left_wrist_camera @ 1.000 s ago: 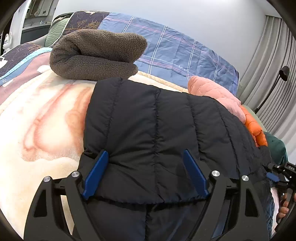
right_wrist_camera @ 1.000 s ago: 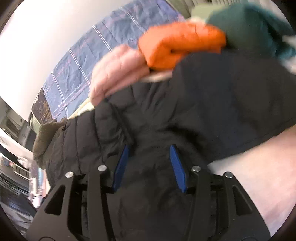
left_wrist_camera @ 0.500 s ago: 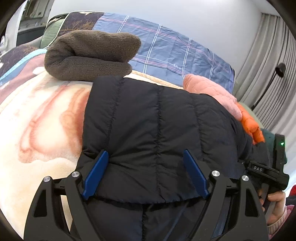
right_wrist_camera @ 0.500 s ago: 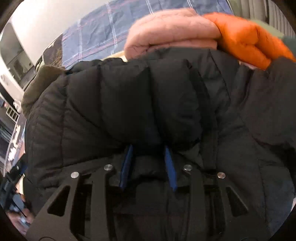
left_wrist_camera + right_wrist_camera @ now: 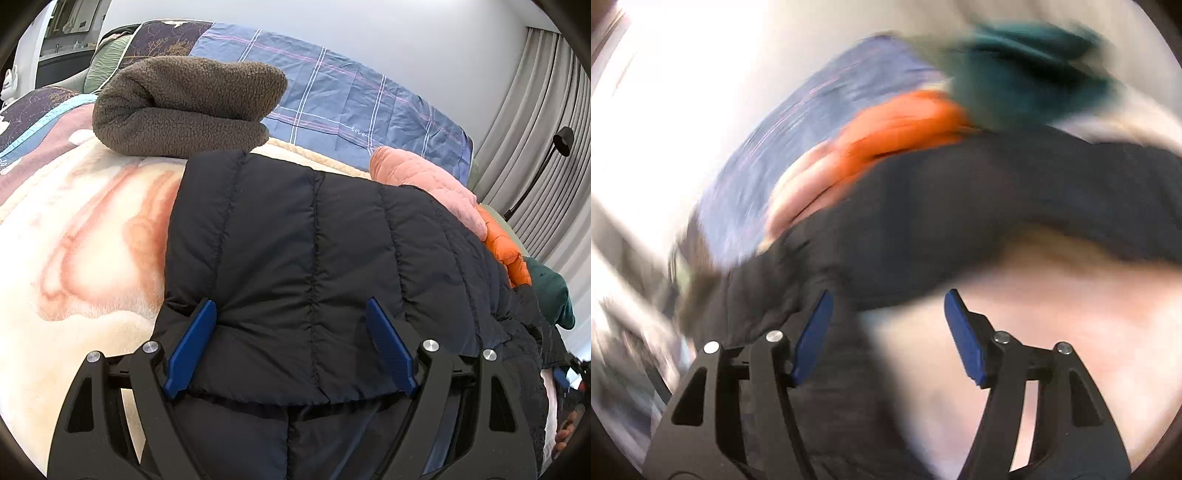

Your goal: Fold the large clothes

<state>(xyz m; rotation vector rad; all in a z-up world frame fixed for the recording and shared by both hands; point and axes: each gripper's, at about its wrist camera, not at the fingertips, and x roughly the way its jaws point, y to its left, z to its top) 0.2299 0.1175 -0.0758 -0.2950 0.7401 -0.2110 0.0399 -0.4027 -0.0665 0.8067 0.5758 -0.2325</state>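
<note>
The black jacket (image 5: 314,258) lies folded on the cream blanket (image 5: 74,266), just as before. The left gripper (image 5: 291,347) still stands wide, its blue pads pressing the jacket's near fold between them. The right gripper (image 5: 886,332), half a second ago narrow on a jacket fold, has swung away; its view is blurred, its jaws opening with no cloth pinched, jacket beside the left pad.
</note>
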